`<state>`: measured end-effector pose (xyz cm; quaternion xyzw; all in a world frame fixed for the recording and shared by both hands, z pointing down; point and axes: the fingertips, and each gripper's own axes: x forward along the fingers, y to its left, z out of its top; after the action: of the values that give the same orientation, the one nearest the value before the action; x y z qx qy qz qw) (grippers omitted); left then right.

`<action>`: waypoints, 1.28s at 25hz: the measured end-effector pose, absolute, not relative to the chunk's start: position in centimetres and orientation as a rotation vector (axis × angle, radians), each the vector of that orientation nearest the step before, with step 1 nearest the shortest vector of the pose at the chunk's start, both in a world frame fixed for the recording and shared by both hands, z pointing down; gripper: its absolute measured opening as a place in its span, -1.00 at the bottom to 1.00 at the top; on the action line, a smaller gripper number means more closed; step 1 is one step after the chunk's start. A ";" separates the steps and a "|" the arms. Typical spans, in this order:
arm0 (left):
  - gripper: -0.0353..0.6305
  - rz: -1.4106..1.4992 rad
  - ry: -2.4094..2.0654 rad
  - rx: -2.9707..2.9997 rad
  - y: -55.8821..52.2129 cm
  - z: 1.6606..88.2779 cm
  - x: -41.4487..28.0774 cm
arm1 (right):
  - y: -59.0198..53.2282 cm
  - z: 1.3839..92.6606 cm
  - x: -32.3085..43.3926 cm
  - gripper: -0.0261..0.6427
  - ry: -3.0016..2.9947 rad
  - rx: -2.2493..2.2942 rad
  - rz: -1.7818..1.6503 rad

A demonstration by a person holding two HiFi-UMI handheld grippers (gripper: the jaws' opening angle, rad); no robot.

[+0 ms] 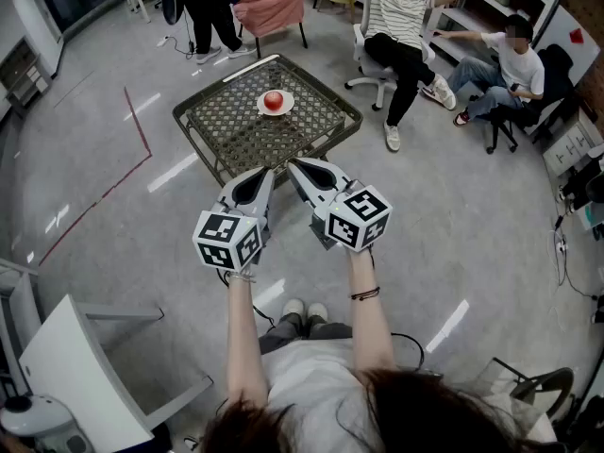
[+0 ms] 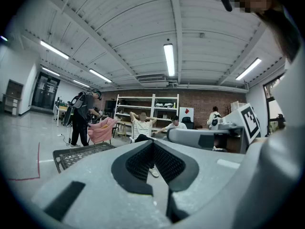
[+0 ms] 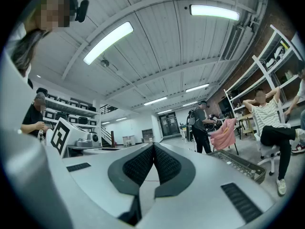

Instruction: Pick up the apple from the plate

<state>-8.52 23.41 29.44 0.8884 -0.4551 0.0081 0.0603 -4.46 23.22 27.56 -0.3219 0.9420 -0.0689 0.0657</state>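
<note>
A red apple (image 1: pixel 273 100) sits on a small white plate (image 1: pixel 276 109) in the middle of a low dark mesh table (image 1: pixel 241 130), far ahead of me in the head view. My left gripper (image 1: pixel 265 172) and right gripper (image 1: pixel 293 165) are held side by side, level, short of the table's near edge, tips angled toward each other. Both are shut, jaw tips meeting with nothing between them, as the left gripper (image 2: pixel 153 142) and right gripper (image 3: pixel 153 146) views show. A corner of the mesh table (image 2: pixel 78 155) appears in the left gripper view, its edge (image 3: pixel 238 163) in the right one. Neither shows the apple.
Two seated people (image 1: pixel 401 26) are behind the table at the right and one stands at the back (image 1: pixel 203 8) by a pink-draped chair (image 1: pixel 274 3). A white chair (image 1: pixel 71 371) is at my near left. Red tape (image 1: pixel 132 149) marks the grey floor.
</note>
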 end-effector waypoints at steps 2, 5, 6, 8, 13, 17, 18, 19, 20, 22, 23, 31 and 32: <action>-0.86 0.022 -1.376 2.687 23.4 29.4 -8.4 | 23.3 27.6 -4.3 -0.89 2.845 -0.971 -0.210; -0.86 0.019 -1.375 2.686 23.4 29.4 -8.2 | 23.3 27.6 -4.1 -0.89 2.851 -0.971 -0.209; -0.86 0.017 -1.376 2.685 23.4 29.4 -8.1 | 23.3 27.6 -4.0 -0.89 2.852 -0.972 -0.208; -0.86 0.015 -1.378 2.684 23.4 29.4 -7.8 | 23.4 27.7 -3.7 -0.89 2.853 -0.972 -0.209; -0.86 0.020 -1.379 2.681 23.4 29.5 -6.5 | 23.4 27.8 -2.4 -0.89 2.863 -0.971 -0.214; -0.86 0.009 -1.384 2.676 23.4 29.9 -5.6 | 23.3 28.1 -1.5 -0.89 2.859 -0.967 -0.215; -0.86 0.005 -1.382 2.675 23.6 30.1 -5.3 | 23.3 28.2 -1.4 -0.89 2.857 -0.967 -0.216; -0.86 0.006 -1.381 2.672 23.7 30.5 -5.1 | 23.3 28.3 -1.2 -0.89 2.855 -0.968 -0.218; -0.86 0.011 -1.382 2.668 23.7 30.8 -4.9 | 23.1 28.5 -1.1 -0.89 2.855 -0.966 -0.222; -0.86 0.026 -1.389 2.654 23.6 31.3 -4.9 | 22.8 28.7 -0.9 -0.89 2.859 -0.960 -0.236; -0.86 0.028 -1.395 2.645 23.5 31.4 -5.0 | 22.6 28.9 -0.9 -0.89 2.859 -0.957 -0.245; -0.86 0.038 -1.441 2.572 21.4 32.6 -6.8 | 20.1 30.0 -1.7 -0.89 2.854 -0.941 -0.315; -0.86 0.038 -1.442 2.568 20.9 32.7 -7.1 | 19.5 30.2 -1.9 -0.89 2.854 -0.943 -0.322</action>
<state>-7.08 20.87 32.68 0.8677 -0.4871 0.0130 0.0980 -1.93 19.55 30.18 -0.3116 0.9424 -0.1063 0.0594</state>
